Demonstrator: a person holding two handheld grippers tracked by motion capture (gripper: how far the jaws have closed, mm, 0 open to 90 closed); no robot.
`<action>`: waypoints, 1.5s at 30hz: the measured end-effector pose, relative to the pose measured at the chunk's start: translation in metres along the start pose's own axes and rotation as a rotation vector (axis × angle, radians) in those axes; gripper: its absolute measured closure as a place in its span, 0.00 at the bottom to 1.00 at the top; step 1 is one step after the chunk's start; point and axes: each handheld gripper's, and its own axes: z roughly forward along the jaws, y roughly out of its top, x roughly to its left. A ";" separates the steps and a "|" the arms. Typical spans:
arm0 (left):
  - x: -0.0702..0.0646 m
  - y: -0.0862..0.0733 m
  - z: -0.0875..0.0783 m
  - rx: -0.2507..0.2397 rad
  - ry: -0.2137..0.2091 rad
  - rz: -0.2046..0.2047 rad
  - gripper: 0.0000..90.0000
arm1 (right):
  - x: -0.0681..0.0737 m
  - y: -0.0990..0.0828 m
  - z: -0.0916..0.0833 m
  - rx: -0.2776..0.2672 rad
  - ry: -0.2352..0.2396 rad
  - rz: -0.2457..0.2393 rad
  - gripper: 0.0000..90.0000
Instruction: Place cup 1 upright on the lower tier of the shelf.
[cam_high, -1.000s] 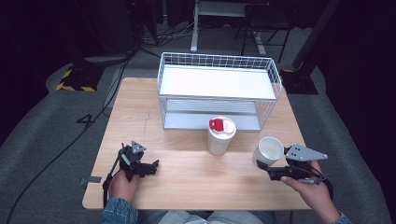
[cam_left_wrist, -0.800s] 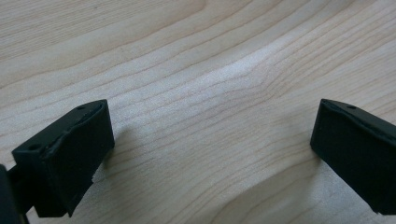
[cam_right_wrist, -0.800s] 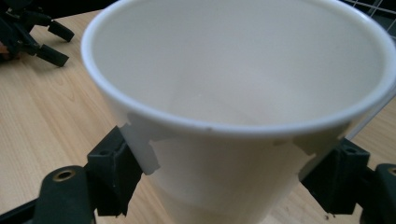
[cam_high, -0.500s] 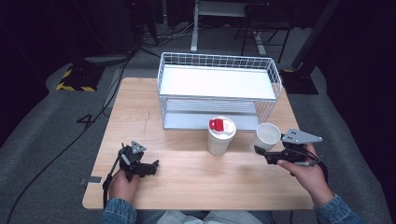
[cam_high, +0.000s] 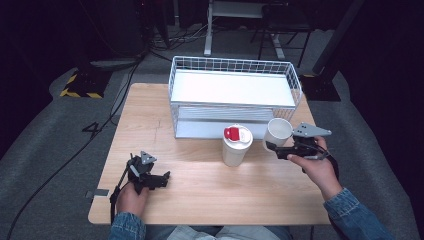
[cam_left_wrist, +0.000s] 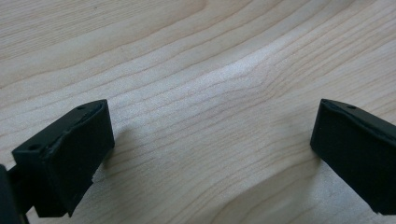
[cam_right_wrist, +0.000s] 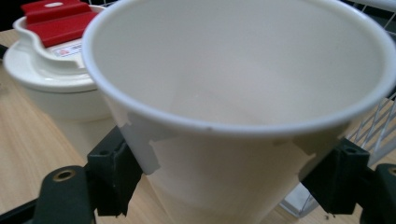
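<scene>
Right tongs (cam_right_wrist: 224, 182) clamped on white paper cup (cam_right_wrist: 243, 107) (empty, upright), left tongs (cam_left_wrist: 210, 154) wide open.

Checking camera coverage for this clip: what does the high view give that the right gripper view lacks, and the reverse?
High view: the whole table, the left gripper resting open on it, and the full wire basket. Right gripper view: the cup's bare inside and both pads pressed to its wall. Shared: the white cup, the red-lidded container, and the right gripper.

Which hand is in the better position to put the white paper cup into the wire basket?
The right. Its tongs already clamp the white paper cup just in front of the white wire basket. The left tongs rest open on the wooden table, far away.
</scene>
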 end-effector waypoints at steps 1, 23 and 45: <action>0.000 0.000 0.000 0.000 0.000 0.000 0.00 | -0.001 0.001 0.003 0.001 -0.005 0.001 0.25; -0.001 0.001 0.000 0.000 0.006 -0.006 0.00 | -0.019 0.004 0.053 0.005 -0.061 0.044 0.25; -0.001 0.001 0.001 -0.001 0.006 -0.007 0.00 | -0.028 -0.004 0.095 -0.028 -0.160 0.045 0.25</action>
